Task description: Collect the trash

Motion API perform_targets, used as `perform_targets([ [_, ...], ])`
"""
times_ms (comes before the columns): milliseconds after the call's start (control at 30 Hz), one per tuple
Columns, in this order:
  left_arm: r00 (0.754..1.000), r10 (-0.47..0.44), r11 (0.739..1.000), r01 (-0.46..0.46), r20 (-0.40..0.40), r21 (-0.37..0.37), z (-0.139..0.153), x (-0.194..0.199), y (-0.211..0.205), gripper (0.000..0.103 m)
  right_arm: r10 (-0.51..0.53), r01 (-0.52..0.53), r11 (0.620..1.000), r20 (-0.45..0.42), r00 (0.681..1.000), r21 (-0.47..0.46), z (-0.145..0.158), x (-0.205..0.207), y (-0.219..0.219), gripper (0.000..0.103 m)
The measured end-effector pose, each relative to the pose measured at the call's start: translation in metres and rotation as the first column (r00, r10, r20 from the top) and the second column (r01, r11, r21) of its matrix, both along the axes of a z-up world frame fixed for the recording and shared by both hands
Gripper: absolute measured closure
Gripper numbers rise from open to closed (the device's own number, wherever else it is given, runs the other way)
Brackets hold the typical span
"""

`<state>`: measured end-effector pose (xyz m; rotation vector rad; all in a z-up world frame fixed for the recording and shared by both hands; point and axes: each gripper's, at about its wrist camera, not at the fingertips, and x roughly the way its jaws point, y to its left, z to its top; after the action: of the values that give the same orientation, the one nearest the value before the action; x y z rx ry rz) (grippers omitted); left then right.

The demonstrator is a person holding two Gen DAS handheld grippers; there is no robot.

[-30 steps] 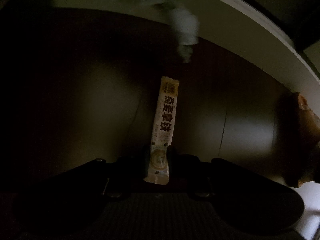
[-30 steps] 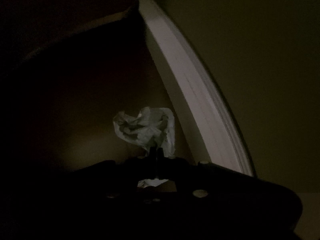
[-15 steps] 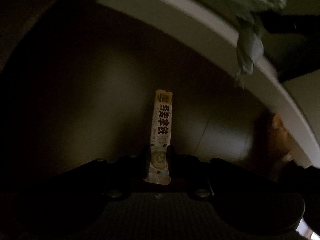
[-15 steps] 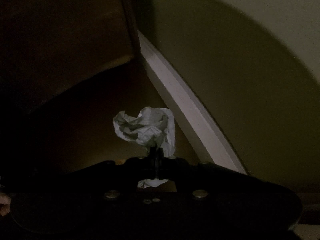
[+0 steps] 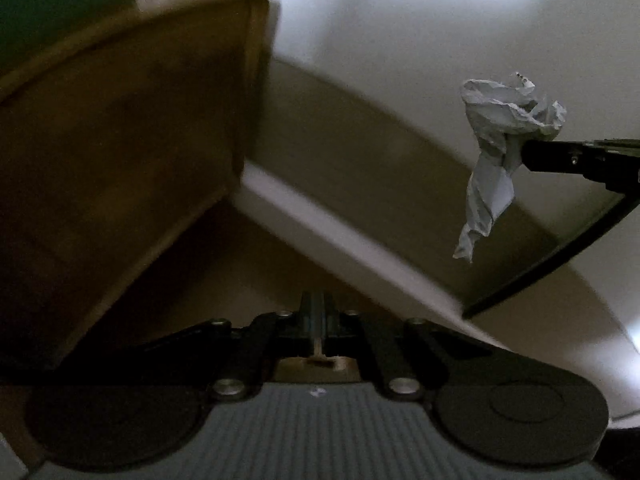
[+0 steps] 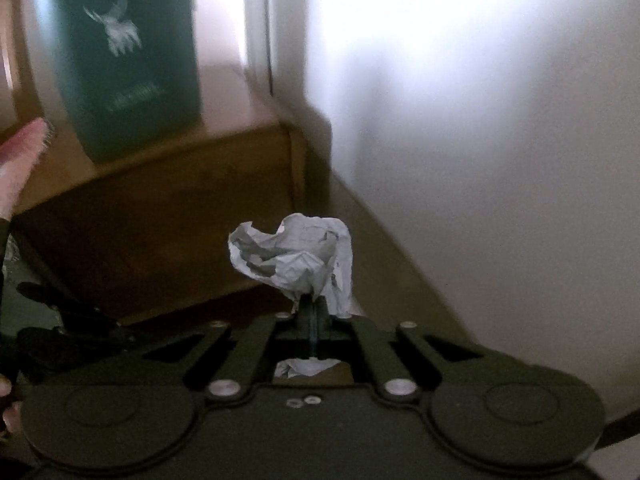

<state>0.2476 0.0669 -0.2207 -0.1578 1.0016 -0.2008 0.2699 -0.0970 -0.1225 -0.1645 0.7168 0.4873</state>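
We had the right gripper (image 6: 314, 320) clamped tight on the crumpled tissue (image 6: 296, 258), which stood up from its closed tips at the centre of the right wrist view. In the left wrist view the same tissue hung at the right of the frame, with a loose tail drooping below the black fingertip (image 5: 536, 156) that pinched it.

The left gripper (image 5: 318, 320) was closed too, its jaws pressed flat together at lower centre, and we could make out nothing held between them.

A wooden cabinet (image 6: 180, 208) filled the left of both views, with a dark green box (image 6: 120, 60) standing on its top in the upper left and a pale wall (image 6: 480, 120) to the right. A hand (image 6: 18, 160) showed at the left edge. No bin was visible in either view.

We judged the step to be carrying the tissue to wherever trash belonged. To do it well, we needed to keep the squeeze firm, move smoothly so the hanging tail snagged on nothing, hold it clear of the cabinet's corner, and release only once directly above the container.
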Motion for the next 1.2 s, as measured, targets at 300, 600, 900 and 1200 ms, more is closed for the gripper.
perform_targets([
  [300, 0.995, -0.066, 0.997, 0.068, -0.075, 0.021, -0.022, -0.005, 0.009, 0.101, -0.028, 0.028, 1.0, -0.02, 0.999, 0.001, -0.003, -0.018, -0.01, 0.103],
  [600, 0.944, -0.162, 0.975, 0.198, -0.286, 0.101, -0.137, 0.014, -0.001, 0.1, -0.015, 0.01, 0.999, -0.139, 0.99, -0.039, -0.092, 0.005, -0.029, 0.103],
  [900, 0.883, -0.245, 0.944, 0.311, -0.401, 0.108, -0.251, 0.039, -0.026, 0.094, -0.029, 0.014, 0.998, -0.282, 0.959, -0.057, -0.198, 0.057, -0.035, 0.103],
  [1200, 0.853, -0.263, 0.935, 0.341, -0.451, 0.099, -0.34, 0.054, -0.027, 0.02, -0.032, 0.009, 0.998, -0.361, 0.932, -0.067, -0.265, 0.084, -0.019, 0.103],
])
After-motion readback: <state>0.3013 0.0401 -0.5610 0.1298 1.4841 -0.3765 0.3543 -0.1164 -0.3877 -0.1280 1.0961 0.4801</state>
